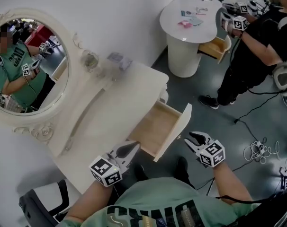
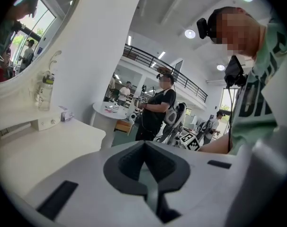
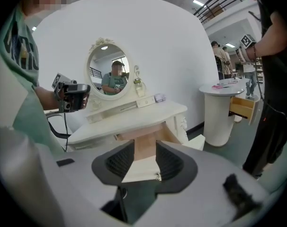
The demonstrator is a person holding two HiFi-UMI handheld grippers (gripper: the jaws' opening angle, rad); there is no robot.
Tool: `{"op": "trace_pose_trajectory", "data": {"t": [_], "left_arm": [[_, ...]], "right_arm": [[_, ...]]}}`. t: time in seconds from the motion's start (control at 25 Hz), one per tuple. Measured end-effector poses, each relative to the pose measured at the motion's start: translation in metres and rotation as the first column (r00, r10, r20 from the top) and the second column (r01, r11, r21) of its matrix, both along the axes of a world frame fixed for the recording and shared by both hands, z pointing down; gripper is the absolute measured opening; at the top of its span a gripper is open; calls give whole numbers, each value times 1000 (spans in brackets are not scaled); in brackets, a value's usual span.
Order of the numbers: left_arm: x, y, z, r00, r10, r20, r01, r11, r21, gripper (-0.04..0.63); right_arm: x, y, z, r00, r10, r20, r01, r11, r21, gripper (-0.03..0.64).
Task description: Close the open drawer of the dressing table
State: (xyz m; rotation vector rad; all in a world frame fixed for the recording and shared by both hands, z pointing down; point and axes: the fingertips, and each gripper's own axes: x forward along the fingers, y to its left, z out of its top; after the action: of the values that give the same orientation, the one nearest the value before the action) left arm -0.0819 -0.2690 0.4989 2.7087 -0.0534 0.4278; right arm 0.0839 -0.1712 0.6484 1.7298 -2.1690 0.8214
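Two hand-held grippers [image 1: 135, 145] [image 1: 196, 137], one open drawer [image 1: 155, 126]

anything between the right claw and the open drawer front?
Nothing. Head view shows only bare grey floor between the right claw and the front of the open cream wooden drawer.

Cream dressing table [image 1: 110, 109]; glass bottle [image 1: 90, 61], small box [image 1: 119, 60] at back.

At 6 o'clock, the right gripper [image 3: 144, 149] has its jaws apart and grips nothing. The open drawer [image 3: 144, 138] shows through the gap, projecting from the dressing table [image 3: 134, 118] at centre. The oval mirror [image 3: 108, 74] stands at 11 o'clock, the left gripper [image 3: 71, 97] at 9 o'clock, and a round white table [image 3: 226, 117] at 3 o'clock.
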Motion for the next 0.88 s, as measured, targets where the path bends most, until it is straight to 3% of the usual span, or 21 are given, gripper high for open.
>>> {"op": "trace_pose_trajectory", "data": {"t": [0.24,0.56,0.88], "left_arm": [[7,9,27,999,-13,30,14,999,-35,8],[11,8,64,997,-23,67,27,998,-62,8],[4,1,88,996,-31,89,37,997,-71,8]], "right_arm": [[13,0,51,994,-43,-103,33,995,-92,166],[-9,-7,135,947,-217,-237,159,957,-242,192],[-16,-7,196,920,-248,-303,138,930,-342,199]]}}
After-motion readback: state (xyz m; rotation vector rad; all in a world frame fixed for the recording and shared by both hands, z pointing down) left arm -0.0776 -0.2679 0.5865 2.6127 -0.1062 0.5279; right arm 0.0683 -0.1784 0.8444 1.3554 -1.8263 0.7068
